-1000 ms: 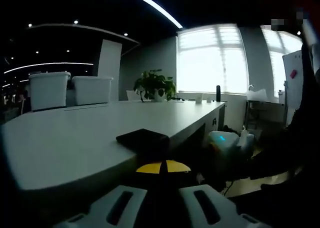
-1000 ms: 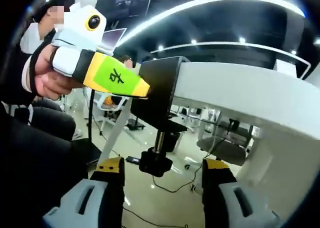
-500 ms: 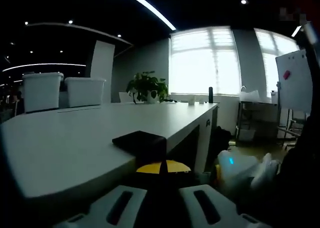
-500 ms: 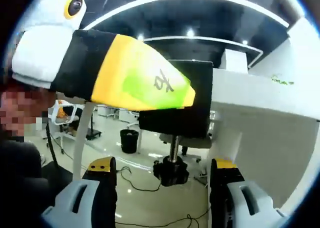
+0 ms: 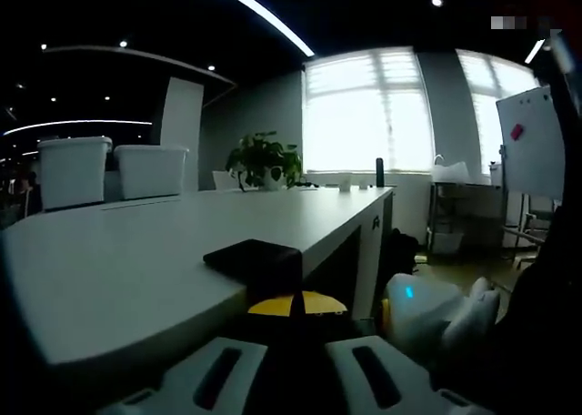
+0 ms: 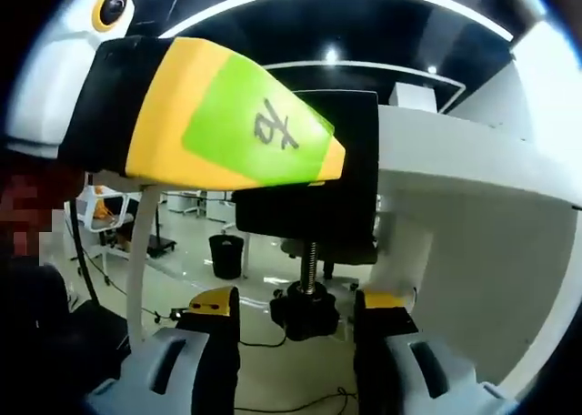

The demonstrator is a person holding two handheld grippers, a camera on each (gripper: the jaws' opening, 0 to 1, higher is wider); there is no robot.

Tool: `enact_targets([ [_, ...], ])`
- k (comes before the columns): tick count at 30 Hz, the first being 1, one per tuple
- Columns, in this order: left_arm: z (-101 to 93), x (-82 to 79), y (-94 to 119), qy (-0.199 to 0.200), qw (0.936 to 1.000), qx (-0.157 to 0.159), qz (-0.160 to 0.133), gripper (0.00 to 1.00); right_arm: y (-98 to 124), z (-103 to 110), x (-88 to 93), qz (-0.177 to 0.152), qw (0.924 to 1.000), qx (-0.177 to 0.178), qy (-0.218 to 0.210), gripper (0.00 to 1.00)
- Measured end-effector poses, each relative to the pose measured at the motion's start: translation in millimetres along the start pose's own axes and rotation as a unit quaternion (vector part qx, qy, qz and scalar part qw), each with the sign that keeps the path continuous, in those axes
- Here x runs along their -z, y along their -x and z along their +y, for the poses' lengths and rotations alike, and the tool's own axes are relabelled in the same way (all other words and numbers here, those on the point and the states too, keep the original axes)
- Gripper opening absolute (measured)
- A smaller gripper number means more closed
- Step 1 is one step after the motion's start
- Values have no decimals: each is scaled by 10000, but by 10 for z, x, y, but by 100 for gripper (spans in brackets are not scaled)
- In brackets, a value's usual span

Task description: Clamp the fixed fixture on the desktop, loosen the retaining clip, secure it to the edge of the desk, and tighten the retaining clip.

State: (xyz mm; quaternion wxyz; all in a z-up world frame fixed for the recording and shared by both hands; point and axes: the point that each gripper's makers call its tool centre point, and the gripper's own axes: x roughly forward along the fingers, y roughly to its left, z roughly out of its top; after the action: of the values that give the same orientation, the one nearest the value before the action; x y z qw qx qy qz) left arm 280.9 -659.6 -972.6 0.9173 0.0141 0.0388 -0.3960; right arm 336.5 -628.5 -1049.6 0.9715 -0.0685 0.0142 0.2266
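the black metal c-shaped clamp fixture (image 6: 318, 174) sits over the rim of the pale, smooth-topped desk (image 6: 473, 178), its flat matte top plate (image 5: 255, 257) lying on the desk surface (image 5: 127, 269) in the left gripper view. below the edge a ribbed threaded screw (image 6: 309, 262) runs down to a round black knurled knob (image 6: 305, 312), the retaining clip's tightener.

the left hand-held gripper (image 6: 332, 165), with its yellow and green wedge-shaped tip, is clenched on the fixture's body at the desk rim, holding it in place. the right hand-held gripper (image 6: 296, 315) has its yellow-tipped black jaws standing either side of the knob; they look close to its flanks, but i cannot tell whether they are pressing on it.

risks from here, as i judge them: the knob is small, round and hard, so jaws biting off-centre could slip round it without turning the screw. twisting while the screw's pad is not yet snug under the desk could tip the fixture off the rim if the left grip slackens. the desk top looks slick, so the plate may creep sideways under torque.

well back on the desk stand two white plastic bins (image 5: 114, 169) and a leafy green potted plant (image 5: 264, 160).
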Motion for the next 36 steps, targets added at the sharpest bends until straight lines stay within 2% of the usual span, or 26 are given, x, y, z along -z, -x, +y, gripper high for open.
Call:
enact_targets([
  [2,1,0,0,-7,10000,-1,-3,1,7,1,-6,-8,10000,-10,25,31],
  [4,1,1,-1,-42,10000,5,5,1,3,9,-4,13,10000,-39,-77,30],
  [7,6,1,-1,-39,10000,6,-2,1,-2,-12,-4,14,9998,-26,199,25],
  [9,8,1,-1,-36,10000,-10,-8,1,16,-15,3,32,10000,-41,70,25],
  [11,11,0,1,-35,10000,-26,-14,1,12,4,0,55,9998,-181,-97,24],
  [14,15,-2,5,-21,10000,-37,-17,1,-10,67,4,115,9980,-575,-227,24],
  [18,20,-6,7,-43,10000,-66,7,1,-57,109,17,110,9925,-1215,66,23],
  [25,20,3,-6,-42,9997,-222,115,1,-40,135,28,2,9731,-2244,524,23],
  [30,23,9,-20,-81,9992,-354,176,1,4,224,-3,-182,9467,-3127,746,23],
  [36,43,13,-25,-115,9985,-480,251,1,-34,266,1,-249,9192,-3851,785,23],
])
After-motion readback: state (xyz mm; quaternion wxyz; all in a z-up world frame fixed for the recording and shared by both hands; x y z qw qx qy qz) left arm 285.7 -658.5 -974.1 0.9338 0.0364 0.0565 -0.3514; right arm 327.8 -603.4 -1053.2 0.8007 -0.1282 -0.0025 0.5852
